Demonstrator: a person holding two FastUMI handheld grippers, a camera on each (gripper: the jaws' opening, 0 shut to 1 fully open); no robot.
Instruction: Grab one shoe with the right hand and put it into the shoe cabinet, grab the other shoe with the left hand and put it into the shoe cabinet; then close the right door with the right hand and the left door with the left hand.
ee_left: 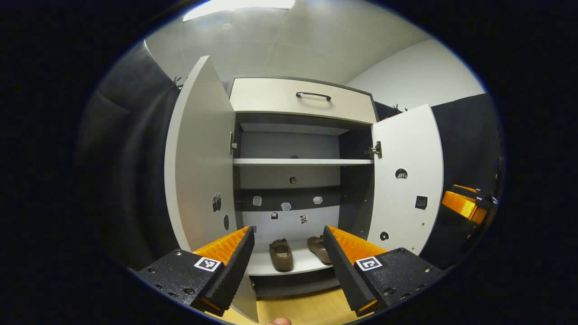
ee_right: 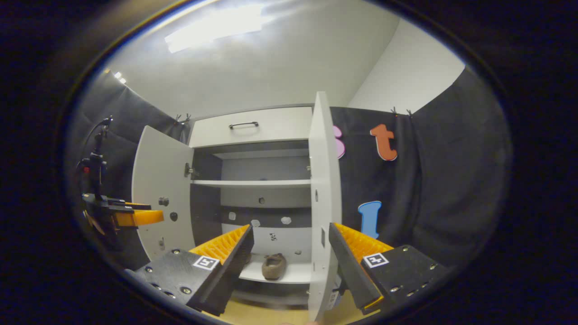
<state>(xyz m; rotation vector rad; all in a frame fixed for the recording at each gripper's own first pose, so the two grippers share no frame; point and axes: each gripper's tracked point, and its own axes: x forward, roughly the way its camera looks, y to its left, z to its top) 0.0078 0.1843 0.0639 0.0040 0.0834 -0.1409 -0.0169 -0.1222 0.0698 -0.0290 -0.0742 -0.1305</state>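
The shoe cabinet (ee_left: 302, 162) stands with both doors swung wide. Two brown shoes rest side by side on its bottom shelf: the left shoe (ee_left: 281, 254) and the right shoe (ee_left: 318, 248). My left gripper (ee_left: 288, 234) is open in front of that shelf, holding nothing. In the right gripper view, my right gripper (ee_right: 290, 230) is open too. The right door (ee_right: 321, 180) stands edge-on between its fingers, close to the right one. One shoe (ee_right: 273, 266) shows on the shelf there. The left gripper (ee_right: 131, 217) hangs off to the left near the left door (ee_right: 162, 194).
A closed drawer with a dark handle (ee_left: 313, 95) tops the cabinet, and a middle shelf (ee_left: 302, 162) is bare. The left door (ee_left: 198, 158) and right door (ee_left: 406, 180) jut outward. The right gripper (ee_left: 465, 203) is beyond the right door. Wooden floor (ee_left: 298, 311) lies below. A stand (ee_right: 97, 153) rises at left.
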